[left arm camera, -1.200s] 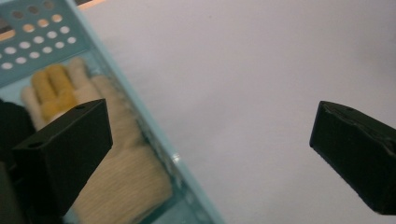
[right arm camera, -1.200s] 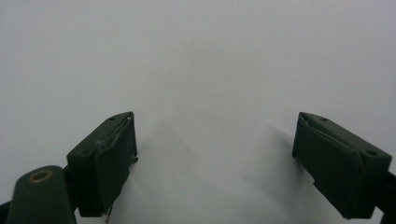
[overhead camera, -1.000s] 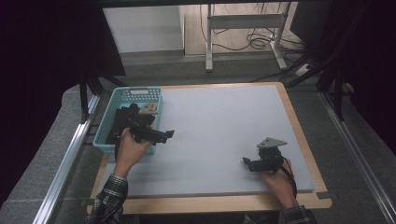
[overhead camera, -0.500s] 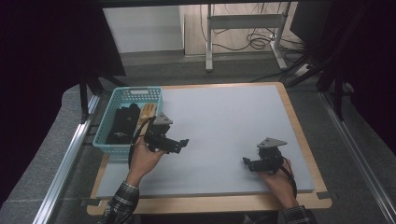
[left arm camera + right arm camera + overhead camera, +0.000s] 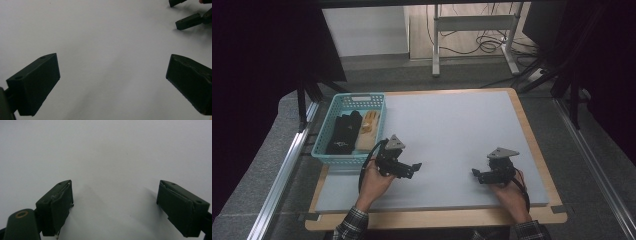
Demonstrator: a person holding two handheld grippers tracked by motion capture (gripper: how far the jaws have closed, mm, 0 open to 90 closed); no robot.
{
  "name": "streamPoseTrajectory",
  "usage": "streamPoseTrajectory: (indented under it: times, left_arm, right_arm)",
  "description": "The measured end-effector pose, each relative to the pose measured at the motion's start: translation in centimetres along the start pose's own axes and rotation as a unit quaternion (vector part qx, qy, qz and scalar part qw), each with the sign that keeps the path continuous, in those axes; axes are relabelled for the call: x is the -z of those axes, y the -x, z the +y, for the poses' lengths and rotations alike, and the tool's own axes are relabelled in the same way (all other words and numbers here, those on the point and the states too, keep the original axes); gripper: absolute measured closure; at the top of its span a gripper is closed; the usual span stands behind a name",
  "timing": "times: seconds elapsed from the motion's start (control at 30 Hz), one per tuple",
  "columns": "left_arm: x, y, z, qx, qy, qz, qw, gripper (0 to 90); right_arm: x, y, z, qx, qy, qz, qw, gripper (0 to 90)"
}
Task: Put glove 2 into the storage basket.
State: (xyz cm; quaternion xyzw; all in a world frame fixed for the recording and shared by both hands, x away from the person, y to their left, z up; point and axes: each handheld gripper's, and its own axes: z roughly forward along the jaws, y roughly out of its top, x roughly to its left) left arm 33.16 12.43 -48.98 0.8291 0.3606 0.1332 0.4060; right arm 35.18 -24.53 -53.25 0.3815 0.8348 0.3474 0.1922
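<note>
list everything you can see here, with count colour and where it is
basket: 1, teal plastic, left edge of the table
glove: 1, black, lying in the basket
second glove: 1, tan, in the basket beside the black one
mat: 1, pale grey, covering most of the table top
table: 1, wooden rim showing around the mat
desk frame: 1, white metal, on the floor behind the table, cables under it
left gripper: 1, black, jaws open, over the mat beside the basket
right gripper: 1, black, jaws open, over the mat at the near right
hands: 2, one holding each gripper, checked sleeves
</note>
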Motion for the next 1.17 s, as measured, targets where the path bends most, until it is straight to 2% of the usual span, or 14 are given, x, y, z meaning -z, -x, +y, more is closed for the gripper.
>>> streamPoseTrajectory:
  times: [0.43,0.8,0.87,1.17]
  left_arm:
    - [-1.9,0.3,-2.7,-0.004,-0.022,0.01,0.9997,0.0]
    - [-3.9,0.7,-4.3,-0.01,-0.061,0.02,0.9979,0.0]
    - [-3.9,0.6,-4.3,-0.003,-0.06,0.018,0.998,0.0]
    - [-4.0,0.7,-4.3,-0.008,-0.062,0.021,0.9978,0.0]
  right_arm:
    - [0.0,0.0,0.0,0.0,0.0,0.0,1.0,13.4]
    - [0.0,0.0,0.0,0.0,0.0,0.0,1.0,13.4]
    - [0.0,0.0,0.0,0.0,0.0,-0.001,1.0,13.4]
    - [0.0,-0.1,0.0,0.0,0.0,-0.001,1.0,13.4]
